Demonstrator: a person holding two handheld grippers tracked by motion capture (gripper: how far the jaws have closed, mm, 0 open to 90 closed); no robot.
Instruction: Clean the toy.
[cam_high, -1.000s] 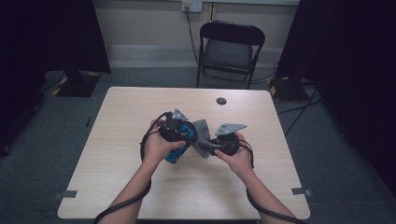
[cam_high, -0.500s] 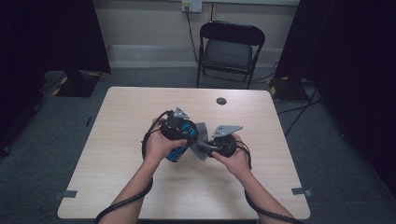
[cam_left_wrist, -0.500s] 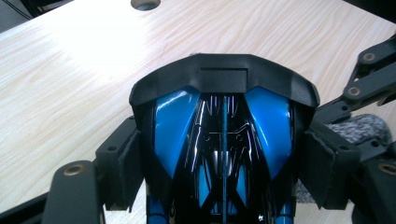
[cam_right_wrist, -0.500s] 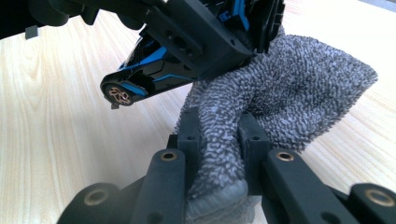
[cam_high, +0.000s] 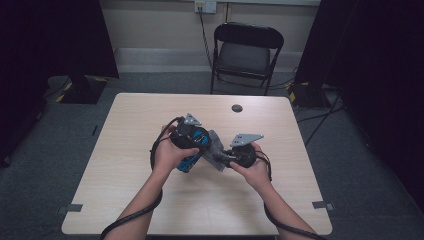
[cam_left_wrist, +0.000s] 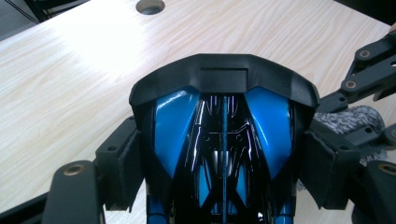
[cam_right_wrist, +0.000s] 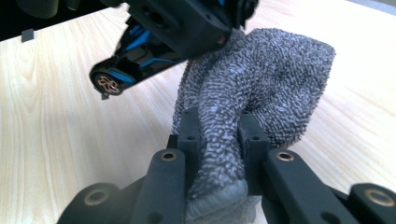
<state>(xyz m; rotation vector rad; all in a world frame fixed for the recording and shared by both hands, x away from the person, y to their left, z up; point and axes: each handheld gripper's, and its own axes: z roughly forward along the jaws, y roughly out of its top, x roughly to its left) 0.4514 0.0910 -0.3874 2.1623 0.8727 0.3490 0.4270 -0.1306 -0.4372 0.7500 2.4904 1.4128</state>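
Cloth (cam_right_wrist: 261, 88) and blue-black tool (cam_left_wrist: 223, 154), one of each, mid-table (cam_high: 125, 130).
My right gripper (cam_right_wrist: 218, 140) view shows jaws clenched on the grey cloth; left gripper (cam_left_wrist: 223, 154) view shows jaws grasping the tool body. High view: both my hands meet at centre, cloth at 3 o'clock of the tool, touching it.

Glossy blue-and-black plastic toy car (cam_left_wrist: 223, 140), nubby grey cloth (cam_right_wrist: 261, 79), matt pale wood-grain table (cam_high: 125, 150).
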